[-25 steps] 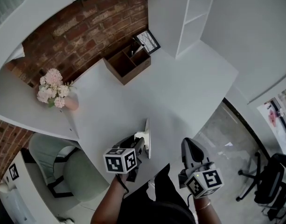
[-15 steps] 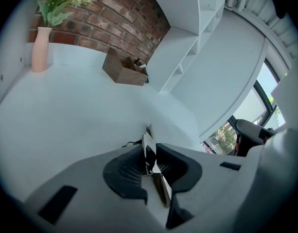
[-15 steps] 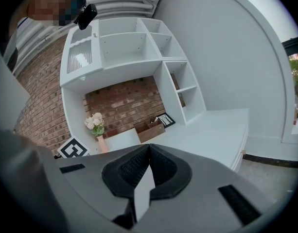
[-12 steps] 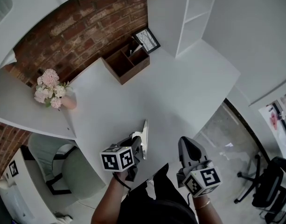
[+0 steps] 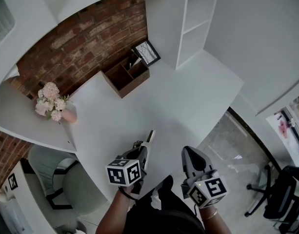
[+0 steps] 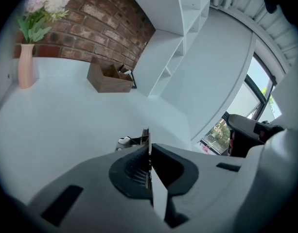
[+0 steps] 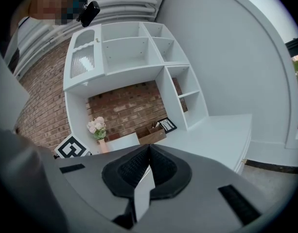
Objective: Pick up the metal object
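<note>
The metal object (image 5: pixel 150 136), a thin flat piece seen nearly edge-on, sits just below the centre of the head view, over the near edge of the white desk (image 5: pixel 188 96). My left gripper (image 6: pixel 149 147) is clamped on it, both pads pressed against its faces, with the upper end sticking out past the tips. Whether it rests on the desk or hangs clear of it, I cannot tell. My right gripper (image 7: pixel 148 149), at lower right of centre in the head view, has its jaws together with nothing between them and touches nothing. Towards the upper left of the head view a wooden box (image 5: pixel 126 76) stands on the desk against the brick wall (image 5: pixel 76 43), a framed picture (image 5: pixel 146 51) just beside it. A vase of pink flowers (image 5: pixel 51 101) stands at far left, a white shelf unit (image 5: pixel 188 23) at top centre.
</note>
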A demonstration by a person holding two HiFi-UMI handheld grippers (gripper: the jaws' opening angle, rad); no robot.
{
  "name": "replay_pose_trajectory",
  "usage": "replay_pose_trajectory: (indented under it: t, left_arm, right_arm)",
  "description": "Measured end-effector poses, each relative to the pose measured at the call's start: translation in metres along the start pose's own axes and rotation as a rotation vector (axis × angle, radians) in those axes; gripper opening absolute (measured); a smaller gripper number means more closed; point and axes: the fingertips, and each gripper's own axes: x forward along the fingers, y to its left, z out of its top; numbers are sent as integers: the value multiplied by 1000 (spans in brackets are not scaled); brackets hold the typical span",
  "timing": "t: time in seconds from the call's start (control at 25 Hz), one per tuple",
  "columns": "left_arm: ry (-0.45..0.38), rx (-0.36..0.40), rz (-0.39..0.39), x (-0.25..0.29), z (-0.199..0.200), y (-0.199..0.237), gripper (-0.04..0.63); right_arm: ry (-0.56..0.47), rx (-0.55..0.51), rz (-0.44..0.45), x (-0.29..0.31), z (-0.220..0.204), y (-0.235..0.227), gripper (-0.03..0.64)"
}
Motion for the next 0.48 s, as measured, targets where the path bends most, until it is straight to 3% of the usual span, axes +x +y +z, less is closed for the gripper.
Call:
replay_pose_trajectory:
  t: [0.48]
  left_arm:
    - [-169,184,-42,-27,61,-63,9]
  right_arm:
    - [-79,-26,-17,-17,28,-14,5]
